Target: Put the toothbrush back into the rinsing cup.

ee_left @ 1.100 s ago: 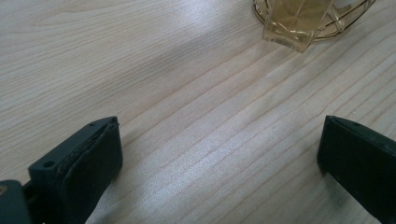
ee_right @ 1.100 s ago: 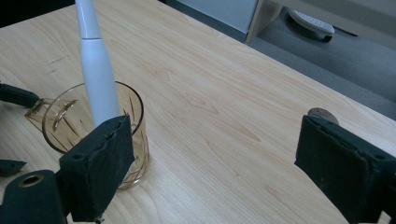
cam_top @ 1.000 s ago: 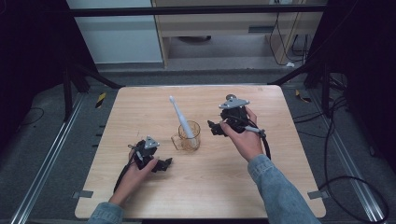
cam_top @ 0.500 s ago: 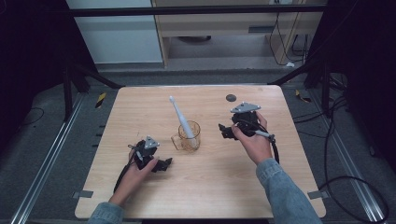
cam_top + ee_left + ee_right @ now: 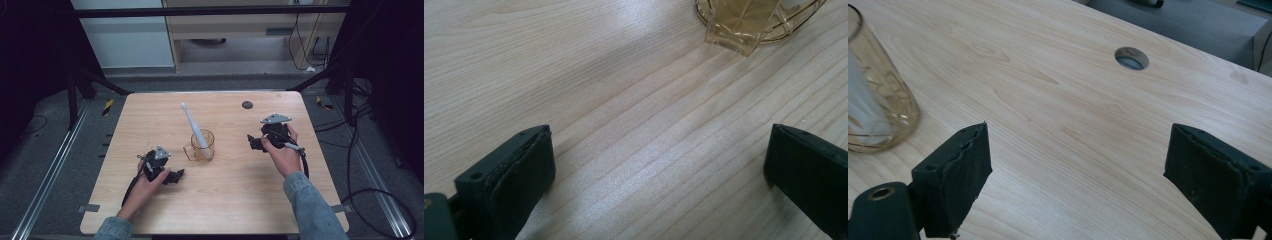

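An amber glass mug (image 5: 202, 146) stands near the middle of the wooden table (image 5: 235, 195), with a white toothbrush (image 5: 192, 126) leaning in it, head up and to the back left. The mug's handle and base (image 5: 751, 22) lie ahead of my left gripper (image 5: 176, 176), which rests open on the table at the front left with nothing between its jaws. My right gripper (image 5: 254, 142) is held to the right of the mug, jaws wide open and empty. In the right gripper view the mug (image 5: 875, 107) sits at the left edge, apart from the jaws.
A round cable hole (image 5: 247, 105) pierces the table near its back edge, also ahead of the right gripper (image 5: 1131, 57). Metal rails and black cables run along the floor on both sides. A pale cabinet stands behind the table.
My right gripper has moved toward the front right and lower, away from the back of the table. The left gripper, mug and toothbrush have stayed put.
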### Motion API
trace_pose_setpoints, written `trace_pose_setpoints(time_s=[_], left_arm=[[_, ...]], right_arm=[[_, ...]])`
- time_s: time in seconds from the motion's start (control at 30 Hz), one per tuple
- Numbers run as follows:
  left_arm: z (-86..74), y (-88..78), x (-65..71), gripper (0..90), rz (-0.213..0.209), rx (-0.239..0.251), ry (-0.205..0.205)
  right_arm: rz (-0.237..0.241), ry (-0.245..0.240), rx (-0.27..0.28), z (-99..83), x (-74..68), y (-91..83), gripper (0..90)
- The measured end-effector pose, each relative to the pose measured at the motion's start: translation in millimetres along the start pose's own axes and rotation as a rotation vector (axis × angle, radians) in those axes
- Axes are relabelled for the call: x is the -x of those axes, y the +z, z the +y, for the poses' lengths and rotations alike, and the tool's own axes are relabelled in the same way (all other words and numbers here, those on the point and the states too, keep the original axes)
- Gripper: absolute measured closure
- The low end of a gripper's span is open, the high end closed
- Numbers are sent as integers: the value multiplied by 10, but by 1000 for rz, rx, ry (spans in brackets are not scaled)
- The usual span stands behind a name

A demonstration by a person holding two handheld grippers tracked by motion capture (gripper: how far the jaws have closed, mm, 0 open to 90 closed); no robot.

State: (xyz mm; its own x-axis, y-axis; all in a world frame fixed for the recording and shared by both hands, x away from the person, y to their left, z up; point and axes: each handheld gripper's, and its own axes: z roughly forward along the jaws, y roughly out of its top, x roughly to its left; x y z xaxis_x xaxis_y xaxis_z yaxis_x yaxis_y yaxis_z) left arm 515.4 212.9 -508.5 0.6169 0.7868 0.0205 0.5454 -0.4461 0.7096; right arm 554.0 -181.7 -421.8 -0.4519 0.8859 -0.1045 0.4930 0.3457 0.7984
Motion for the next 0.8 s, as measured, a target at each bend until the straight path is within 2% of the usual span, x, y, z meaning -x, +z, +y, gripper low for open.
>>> trace_pose_setpoints(time_s=[0.1,0.5,0.8], left_arm=[[0,0,0,0,0,0,0],[0,0,0,0,0,0,0],[0,0,0,0,0,0,0]], right_arm=[[-14,4,-22,-75,76,46,113],[-33,36,-85,-251,226,226,116],[-44,53,-100,-308,283,352,126]])
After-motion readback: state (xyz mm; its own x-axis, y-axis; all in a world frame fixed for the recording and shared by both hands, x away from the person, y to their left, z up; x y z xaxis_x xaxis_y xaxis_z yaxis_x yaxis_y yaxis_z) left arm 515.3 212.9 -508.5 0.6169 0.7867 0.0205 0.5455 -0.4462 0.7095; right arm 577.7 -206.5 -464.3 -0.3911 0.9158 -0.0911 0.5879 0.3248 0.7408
